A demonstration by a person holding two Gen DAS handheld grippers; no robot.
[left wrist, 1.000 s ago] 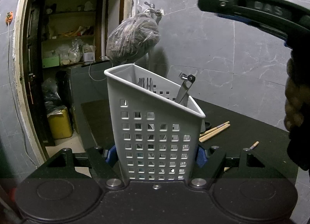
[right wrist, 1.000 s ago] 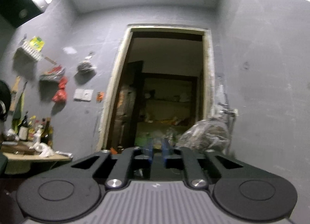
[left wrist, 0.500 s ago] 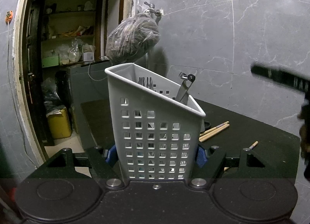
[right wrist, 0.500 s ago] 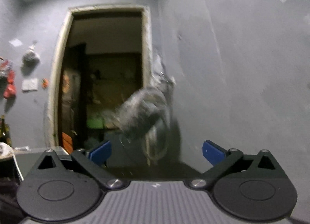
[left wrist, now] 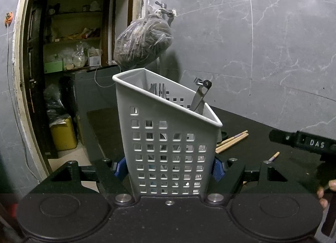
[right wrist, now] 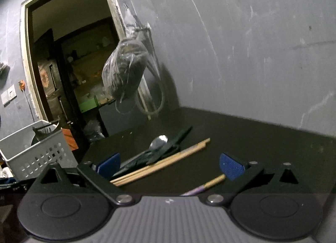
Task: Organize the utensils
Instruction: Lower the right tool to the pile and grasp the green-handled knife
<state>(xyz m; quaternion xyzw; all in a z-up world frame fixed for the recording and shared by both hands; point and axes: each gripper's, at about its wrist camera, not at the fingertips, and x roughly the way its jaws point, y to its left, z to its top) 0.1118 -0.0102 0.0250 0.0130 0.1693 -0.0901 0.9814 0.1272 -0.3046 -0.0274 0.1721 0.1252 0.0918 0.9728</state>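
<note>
Seen from the left wrist camera, the left gripper (left wrist: 169,168) is clamped on a white perforated utensil basket (left wrist: 168,148), its blue pads pressed against the basket's two lower sides. The basket stands upright near the left edge of a dark bench (left wrist: 262,138). Inside it, flat metal utensils (left wrist: 158,91) rise toward the back, and a pair of metal tongs (left wrist: 199,98) leans against the right inner corner, its hinged top above the rim. Just behind the basket's right side, a pair of wooden chopsticks (left wrist: 232,141) lies on the bench, and a single chopstick (left wrist: 274,156) lies further right. At the right edge of this view, part of the right gripper's black body marked "DAS" shows above the bench, with a person's fingertips (left wrist: 324,193) below it.

Seen from the right wrist camera, the right gripper (right wrist: 170,166) is wide open with nothing between its blue pads, low over the bench (right wrist: 262,138). Nearest it lies a chopstick with a purple band (right wrist: 206,184). Just beyond, the chopstick pair (right wrist: 163,162) runs diagonally, touching a metal spoon (right wrist: 158,141) and dark-handled utensils (right wrist: 168,148) in a loose pile near the bench's middle. The basket (right wrist: 40,154) sits at the left. Behind the bench is a grey wall, where a filled plastic bag (right wrist: 125,70) hangs from a tap beside an open doorway (right wrist: 69,58).
</note>
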